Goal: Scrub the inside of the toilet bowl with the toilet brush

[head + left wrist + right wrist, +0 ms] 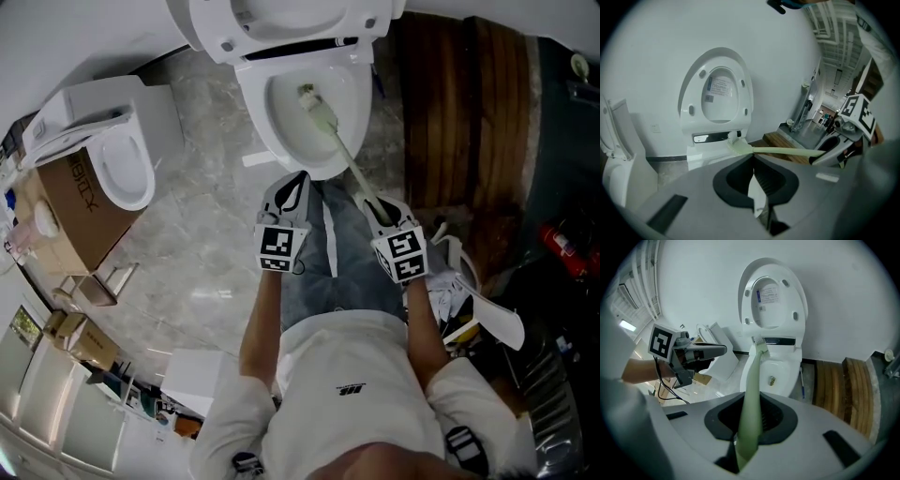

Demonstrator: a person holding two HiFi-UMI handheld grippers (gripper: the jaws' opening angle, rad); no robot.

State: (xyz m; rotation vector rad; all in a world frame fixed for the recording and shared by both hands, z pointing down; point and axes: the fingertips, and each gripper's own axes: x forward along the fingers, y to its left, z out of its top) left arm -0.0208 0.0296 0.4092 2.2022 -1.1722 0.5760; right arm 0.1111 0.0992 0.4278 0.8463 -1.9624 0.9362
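The white toilet bowl (349, 112) stands at the top of the head view with its lid (719, 91) raised. A pale green toilet brush (323, 117) reaches into the bowl, and its head lies near the back wall. My right gripper (374, 208) is shut on the brush handle (751, 404), which runs from the jaws up to the bowl (785, 369). My left gripper (292, 184) hovers just in front of the bowl's rim, shut and holding nothing. In the left gripper view the brush (783, 151) crosses above the shut jaws of that gripper (753, 177).
A second toilet (122, 159) rests on a cardboard box (80, 211) to the left. A wooden platform (459, 112) lies right of the bowl, with a red fire extinguisher (562, 248) and white clutter (473, 295) beyond. The person's legs stand directly before the bowl.
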